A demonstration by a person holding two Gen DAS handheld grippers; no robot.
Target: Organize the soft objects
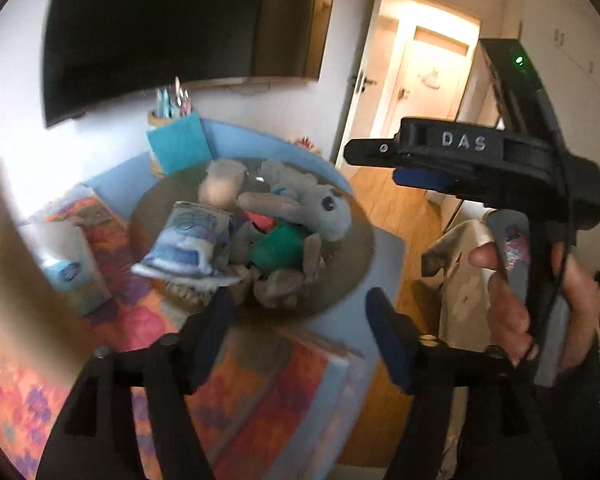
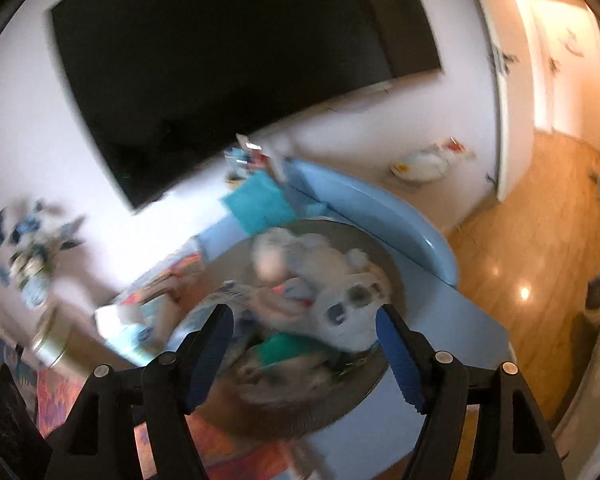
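A round grey basket (image 1: 352, 264) on a blue table holds a heap of soft things: a grey plush animal (image 1: 320, 208), a blue-white tissue pack (image 1: 188, 240), a green soft item (image 1: 280, 244) and a beige plush (image 1: 220, 188). My left gripper (image 1: 300, 332) is open and empty, above the basket's near rim. My right gripper (image 2: 304, 348) is open and empty over the same basket (image 2: 396, 280), above the grey plush (image 2: 348, 312) and the green item (image 2: 278, 350). The right gripper also shows in the left wrist view (image 1: 420, 160), at the right. Both views are blurred.
A tissue box (image 1: 72, 268) lies on a colourful cloth (image 1: 148, 320) left of the basket. A teal box (image 1: 180, 144) and a pen holder (image 1: 172, 104) stand behind it. A black TV (image 2: 236, 68) hangs on the wall. Wooden floor (image 2: 540, 260) lies to the right.
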